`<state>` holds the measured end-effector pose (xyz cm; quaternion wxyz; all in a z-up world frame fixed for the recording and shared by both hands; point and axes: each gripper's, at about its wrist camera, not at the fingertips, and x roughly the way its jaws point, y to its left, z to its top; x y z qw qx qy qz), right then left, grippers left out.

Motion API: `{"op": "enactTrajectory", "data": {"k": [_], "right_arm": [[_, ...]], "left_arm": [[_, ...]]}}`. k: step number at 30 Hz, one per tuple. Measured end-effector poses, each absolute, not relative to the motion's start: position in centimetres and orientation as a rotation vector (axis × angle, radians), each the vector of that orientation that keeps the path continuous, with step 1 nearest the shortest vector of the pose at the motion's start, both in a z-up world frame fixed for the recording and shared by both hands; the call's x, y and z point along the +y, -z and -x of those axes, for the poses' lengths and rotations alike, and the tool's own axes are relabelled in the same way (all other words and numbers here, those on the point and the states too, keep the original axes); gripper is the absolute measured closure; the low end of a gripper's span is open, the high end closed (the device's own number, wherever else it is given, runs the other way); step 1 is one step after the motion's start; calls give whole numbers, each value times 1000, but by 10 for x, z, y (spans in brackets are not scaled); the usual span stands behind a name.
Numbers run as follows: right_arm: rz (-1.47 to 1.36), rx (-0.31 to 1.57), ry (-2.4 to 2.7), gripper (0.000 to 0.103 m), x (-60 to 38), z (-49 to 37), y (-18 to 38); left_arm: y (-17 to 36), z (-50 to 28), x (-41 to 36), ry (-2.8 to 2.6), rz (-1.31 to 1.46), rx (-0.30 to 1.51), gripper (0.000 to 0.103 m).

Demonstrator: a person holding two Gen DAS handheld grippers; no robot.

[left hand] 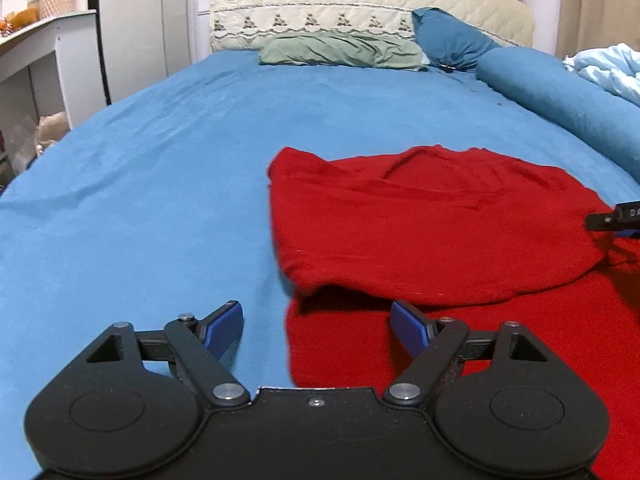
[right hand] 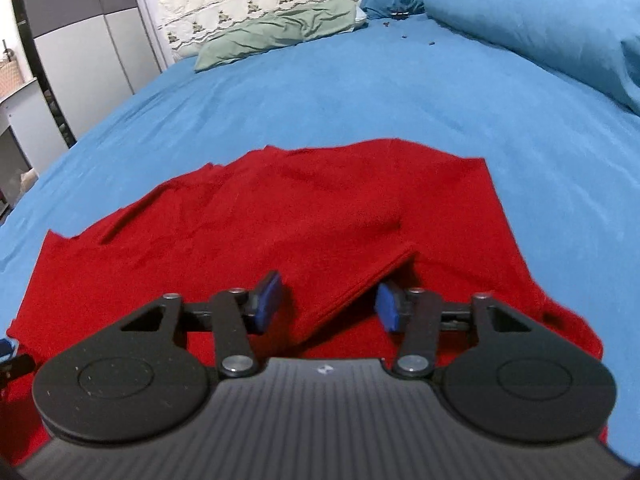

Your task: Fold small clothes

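Note:
A red knit garment (left hand: 432, 224) lies on the blue bed sheet (left hand: 160, 168), with one part folded over the lower layer. My left gripper (left hand: 316, 328) is open and empty, straddling the garment's left edge near its bottom corner. In the right wrist view the same garment (right hand: 304, 216) spreads ahead. My right gripper (right hand: 328, 304) is open, low over the cloth, with a folded edge of the garment running between its blue pads (right hand: 266, 306). The right gripper's tip shows in the left wrist view (left hand: 612, 218) at the far right edge.
A green pillow (left hand: 340, 50) and a blue pillow (left hand: 452, 38) lie at the head of the bed by a quilted headboard (left hand: 360, 4). A blue bolster (left hand: 560, 100) runs along the right side. A white desk (left hand: 36, 64) stands left of the bed.

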<state>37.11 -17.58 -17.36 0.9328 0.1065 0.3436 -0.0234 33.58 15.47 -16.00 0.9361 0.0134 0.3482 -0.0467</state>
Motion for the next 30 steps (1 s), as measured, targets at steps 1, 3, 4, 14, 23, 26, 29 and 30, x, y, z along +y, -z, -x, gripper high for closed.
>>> {"op": "enactTrajectory", "data": {"k": [1, 3, 4, 14, 23, 26, 29, 30], "right_arm": [[-210, 712, 51, 78, -175, -375, 172], [-169, 727, 52, 83, -171, -380, 168], [-150, 714, 49, 83, -171, -380, 161], [-96, 599, 148, 83, -216, -382, 118], [-78, 737, 168, 63, -237, -365, 169], [-18, 634, 158, 5, -231, -338, 155], [37, 549, 68, 1, -217, -325, 147], [44, 564, 31, 1, -213, -329, 149]], "left_arm": [[161, -337, 157, 88, -28, 711, 23], [162, -340, 160, 81, -28, 714, 30], [162, -342, 161, 77, -28, 716, 31], [168, -359, 159, 65, 13, 756, 71], [148, -343, 156, 71, -13, 762, 68], [129, -339, 136, 147, -47, 682, 33], [124, -350, 113, 233, -39, 656, 24], [127, -358, 106, 246, -33, 668, 24]]}}
